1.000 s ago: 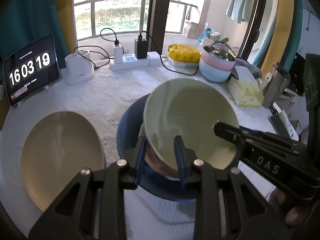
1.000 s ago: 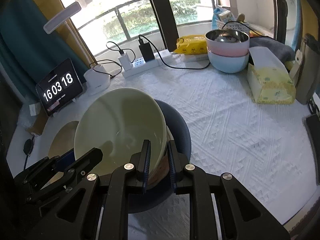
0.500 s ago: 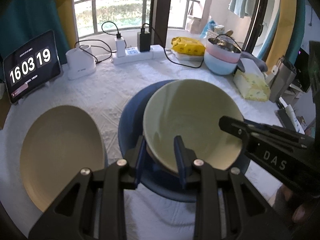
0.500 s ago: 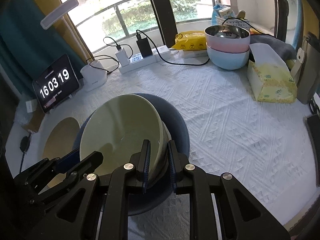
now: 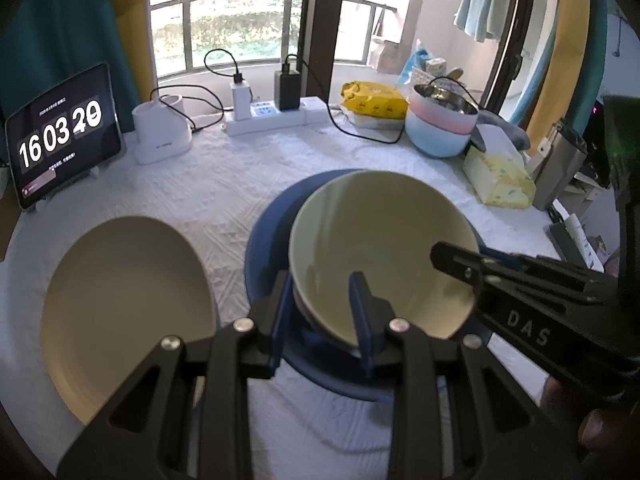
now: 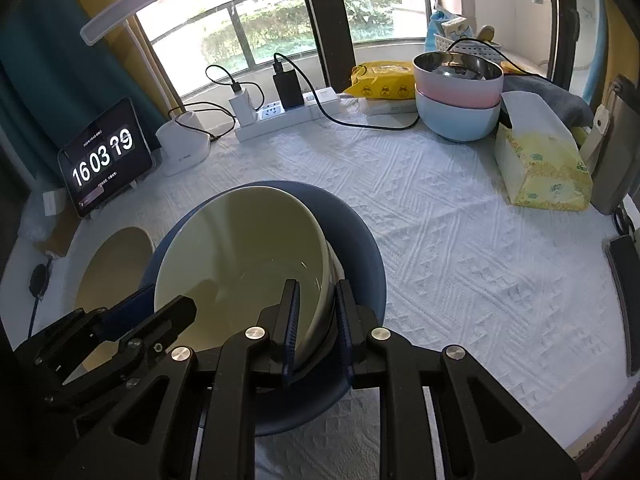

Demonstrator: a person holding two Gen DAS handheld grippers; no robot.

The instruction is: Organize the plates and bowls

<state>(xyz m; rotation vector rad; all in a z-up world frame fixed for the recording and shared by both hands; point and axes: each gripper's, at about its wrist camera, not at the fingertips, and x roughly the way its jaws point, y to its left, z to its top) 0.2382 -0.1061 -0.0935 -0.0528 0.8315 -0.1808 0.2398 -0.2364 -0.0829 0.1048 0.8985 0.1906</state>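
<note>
A pale green bowl [image 5: 380, 240] rests inside a larger dark blue bowl [image 5: 268, 232] on the white tablecloth; both also show in the right wrist view, the green bowl [image 6: 240, 248] and the blue bowl [image 6: 360, 256]. My left gripper [image 5: 320, 304] straddles the green bowl's near rim with a gap at the pads. My right gripper [image 6: 316, 320] straddles its right rim the same way. A beige plate [image 5: 120, 300] lies to the left.
A pink bowl stacked on a light blue bowl [image 6: 460, 100] stands at the back right beside a tissue pack [image 6: 540, 160]. A tablet clock [image 5: 60, 136], white device [image 5: 160, 132], power strip [image 5: 272, 116] and yellow pouch [image 5: 372, 100] line the back.
The green bowl has come down into the blue bowl and sits level. Both grippers have widened slightly around its rim.
</note>
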